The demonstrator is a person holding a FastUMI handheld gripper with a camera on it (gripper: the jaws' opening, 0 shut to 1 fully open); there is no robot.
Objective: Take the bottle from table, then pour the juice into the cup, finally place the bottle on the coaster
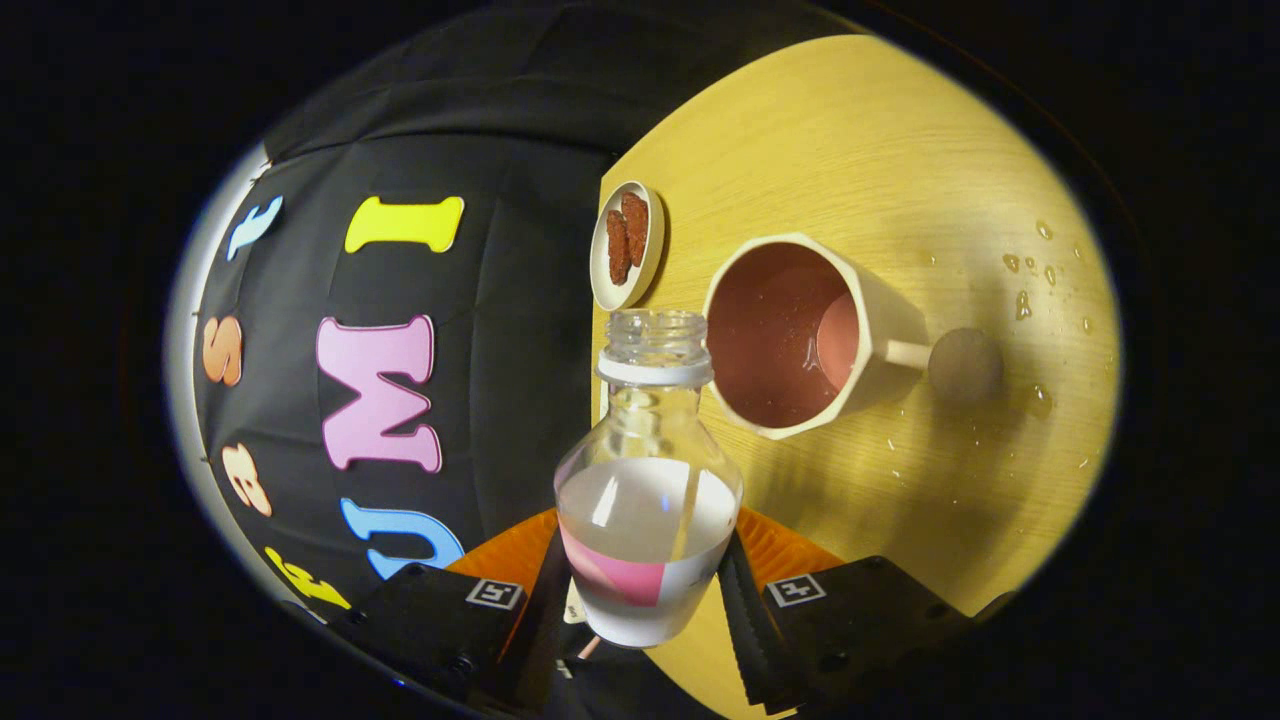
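Note:
My gripper [645,592] is shut on a clear plastic bottle [648,500], with both black fingers pressing its lower body. The bottle has no cap, a white neck ring and a pink-and-white label, and clear liquid fills its lower part. Just beyond its open mouth and to the right stands a cream cup [790,335] with a pinkish inside and a little liquid at the bottom. The cup's handle points away from the bottle toward a round grey coaster [965,365] right beside it. The view is rolled, so the wooden table [850,150] stands on the right side.
A small cream dish [627,245] holding two reddish-brown pieces sits at the table's edge, beyond the bottle's mouth. Several drops of liquid [1030,285] lie on the wood past the coaster. The black booth wall stands to the left of the table.

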